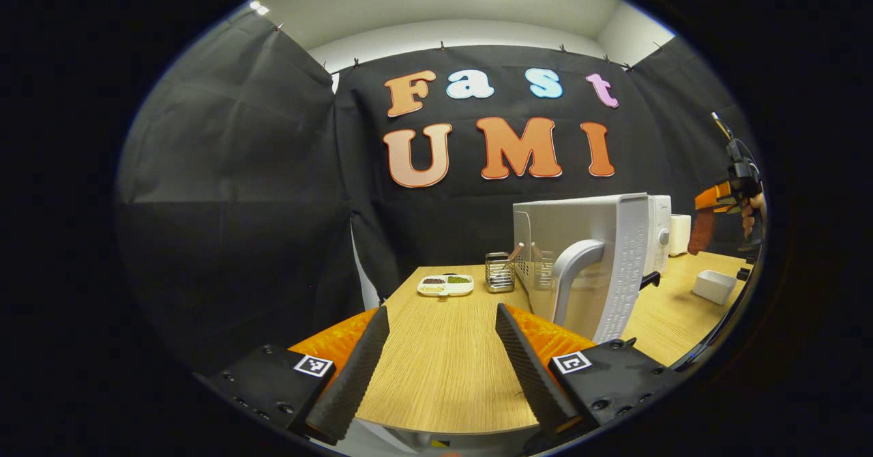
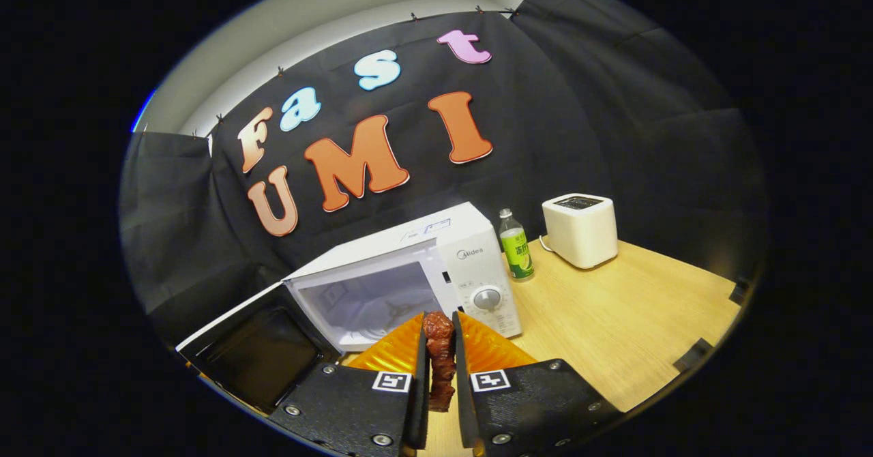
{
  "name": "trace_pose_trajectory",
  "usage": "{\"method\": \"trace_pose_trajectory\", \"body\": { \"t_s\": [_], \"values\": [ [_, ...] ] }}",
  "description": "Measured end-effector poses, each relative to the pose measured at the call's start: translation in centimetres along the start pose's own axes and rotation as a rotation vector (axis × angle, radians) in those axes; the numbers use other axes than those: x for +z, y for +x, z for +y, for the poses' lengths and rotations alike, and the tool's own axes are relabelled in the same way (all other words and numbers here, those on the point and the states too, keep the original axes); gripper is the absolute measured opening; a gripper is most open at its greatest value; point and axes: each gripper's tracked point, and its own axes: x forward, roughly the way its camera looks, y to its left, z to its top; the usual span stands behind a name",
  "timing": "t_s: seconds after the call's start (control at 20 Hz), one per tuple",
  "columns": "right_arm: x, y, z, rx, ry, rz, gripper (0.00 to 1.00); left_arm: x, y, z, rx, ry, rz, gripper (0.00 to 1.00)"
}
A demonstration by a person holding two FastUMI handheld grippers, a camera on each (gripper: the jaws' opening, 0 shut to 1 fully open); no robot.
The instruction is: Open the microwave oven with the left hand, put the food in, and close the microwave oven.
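Microwave (image 2: 409, 266) open; right gripper (image 2: 440, 368) fingers clamp food (image 2: 440, 358), left gripper (image 1: 440, 365) fingers wide.

There's a brand name, Midea, on the microwave oven (image 2: 436, 266), at the top of its control panel above the dial (image 2: 486, 298). The green bottle (image 2: 516, 245) just right of it carries a label, too small to read.

Open microwave (image 2: 382, 286) cavity unobstructed, door (image 2: 256, 355) aside
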Motion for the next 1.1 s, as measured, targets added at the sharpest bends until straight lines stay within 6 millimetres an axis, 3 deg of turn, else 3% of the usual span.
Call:
{"method": "trace_pose_trajectory", "body": {
  "t_s": [0.2, 0.25, 0.35, 0.45, 0.5, 0.75, 0.85, 0.9, 1.1],
  "values": [
    [-0.1, 3.8, 3.3, 0.019, 0.027, -0.037, 0.18, -0.6, 0.8, 0.9, -0.006, -0.007, 0.011, 1.0],
    [-0.2, 4.6, 4.0, 0.024, 0.036, -0.052, 0.18, -0.6, 1.1, 1.1, -0.009, -0.009, 0.013, 0.94],
    [-0.1, 6.5, 5.4, 0.024, 0.059, -0.083, 0.18, -0.9, 1.5, 1.7, -0.017, -0.005, 0.017, 1.0],
    [-0.4, 8.2, 6.5, 0.017, 0.09, -0.103, 0.18, -0.8, 1.9, 2.3, -0.022, 0.0, 0.017, 0.94],
    [-0.6, 9.0, 7.0, 0.016, 0.105, -0.111, 0.18, -1.0, 2.1, 2.7, -0.025, -0.002, 0.016, 1.0],
    [-1.3, 12.8, 7.6, -0.025, 0.201, -0.173, 0.18, -1.1, 3.7, 3.7, -0.04, -0.035, 0.007, 1.0],
    [-1.5, 14.0, 7.6, -0.039, 0.245, -0.204, 0.18, -1.3, 3.8, 4.4, -0.031, -0.057, 0.003, 0.94],
    [-1.8, 14.6, 7.6, -0.043, 0.261, -0.222, 0.18, -1.4, 3.7, 4.6, -0.028, -0.075, 0.005, 1.0],
    [-2.1, 16.9, 8.0, -0.061, 0.321, -0.276, 0.18, -1.4, 2.9, 5.6, -0.004, -0.075, 0.005, 0.95]
  ]
}}
